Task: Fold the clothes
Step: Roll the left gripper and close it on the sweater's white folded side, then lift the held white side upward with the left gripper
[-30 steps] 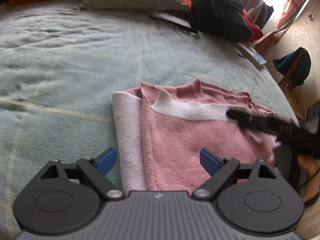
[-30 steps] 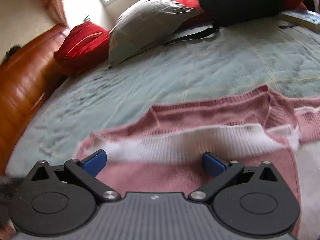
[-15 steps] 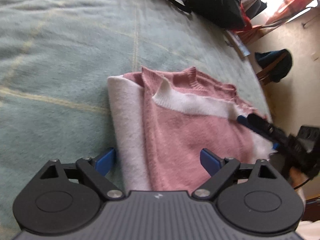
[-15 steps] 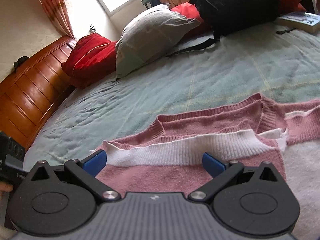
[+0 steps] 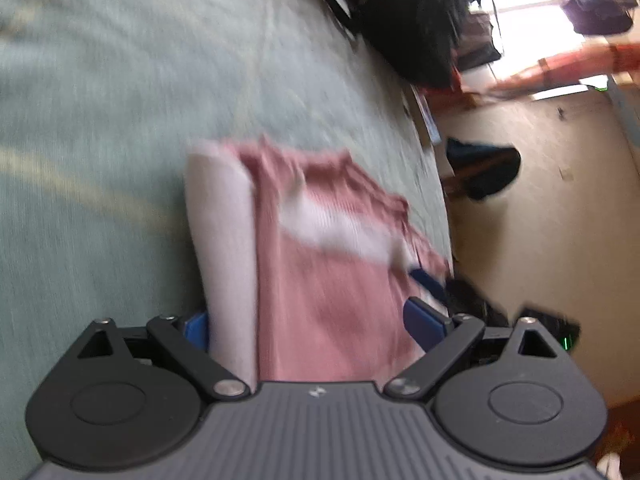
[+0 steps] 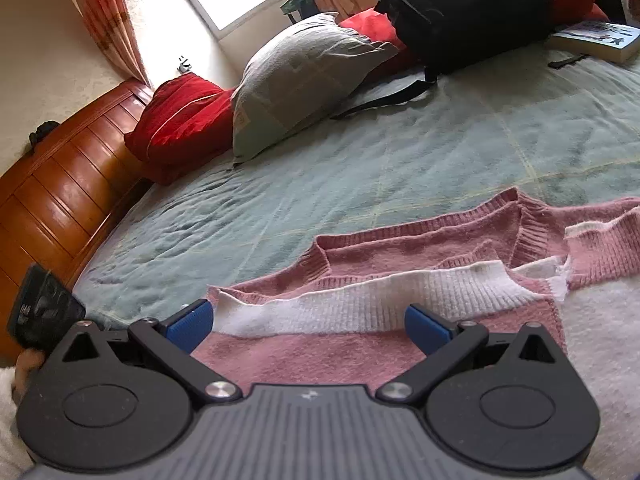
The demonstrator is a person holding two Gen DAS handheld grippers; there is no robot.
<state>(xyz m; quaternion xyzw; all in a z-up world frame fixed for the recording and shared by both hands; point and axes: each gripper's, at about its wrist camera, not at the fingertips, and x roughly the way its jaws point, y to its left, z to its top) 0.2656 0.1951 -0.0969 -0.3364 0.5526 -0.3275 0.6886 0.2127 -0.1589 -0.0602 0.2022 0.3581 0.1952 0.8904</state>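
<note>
A pink knit sweater [image 5: 328, 292] with a white band and a white part along one side lies folded on the green bedspread [image 5: 100, 120]. My left gripper [image 5: 312, 326] hovers open at its near edge, the blurred cloth lying between the blue pads with nothing held. In the right wrist view the same sweater [image 6: 400, 248] shows its V-neck and white ribbed band. My right gripper [image 6: 308, 326] is open just over the near pink panel. The other gripper's body [image 6: 40, 312], held by a hand, shows at the left edge.
A grey pillow [image 6: 304, 76], a red cushion [image 6: 184, 116], a black backpack [image 6: 452, 4] and a book [image 6: 596, 40] sit at the far side of the bed. A wooden headboard [image 6: 52, 200] runs along the left. Beyond the bed's right edge lie floor and a dark garment [image 5: 484, 168].
The left gripper has tilted and swung toward the bed's edge, blurring its view. The right gripper has drawn back slightly; the sweater lies as before.
</note>
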